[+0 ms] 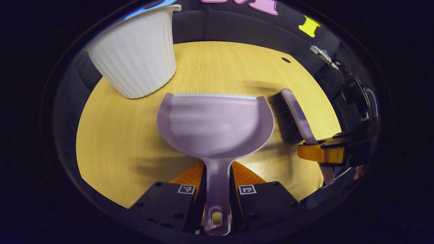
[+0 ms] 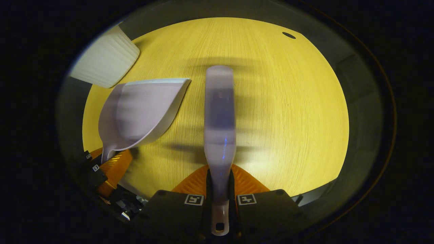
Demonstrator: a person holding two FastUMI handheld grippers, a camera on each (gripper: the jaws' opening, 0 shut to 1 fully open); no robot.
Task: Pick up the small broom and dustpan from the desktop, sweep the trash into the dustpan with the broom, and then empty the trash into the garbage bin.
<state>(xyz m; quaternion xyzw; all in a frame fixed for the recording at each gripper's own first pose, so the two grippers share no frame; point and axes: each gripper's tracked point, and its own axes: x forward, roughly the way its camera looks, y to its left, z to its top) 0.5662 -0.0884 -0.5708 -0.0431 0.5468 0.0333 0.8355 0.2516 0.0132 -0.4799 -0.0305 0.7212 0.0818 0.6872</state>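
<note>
Open tabletop ahead, one obstacle at far left

The yellow wood-grain tabletop lies bare ahead and to the right — the white ribbed plastic bin stands far left, just beyond the lilac plastic dustpan, whose side nearly touches the dark-bristled lilac broom.

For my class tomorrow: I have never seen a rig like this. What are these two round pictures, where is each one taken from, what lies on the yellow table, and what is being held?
No robot here: a person holds a two-finger gripper in each hand, and a fisheye camera rides on each gripper, looking forward along its fingers.

The left gripper view looks over the left gripper, which is shut on the handle of a lilac dustpan. The right gripper view looks over the right gripper, shut on the handle of a small broom with dark bristles.

Beyond them lies a yellow wooden table. A white ribbed garbage bin is at its far left. I cannot make out any trash on the table.
</note>
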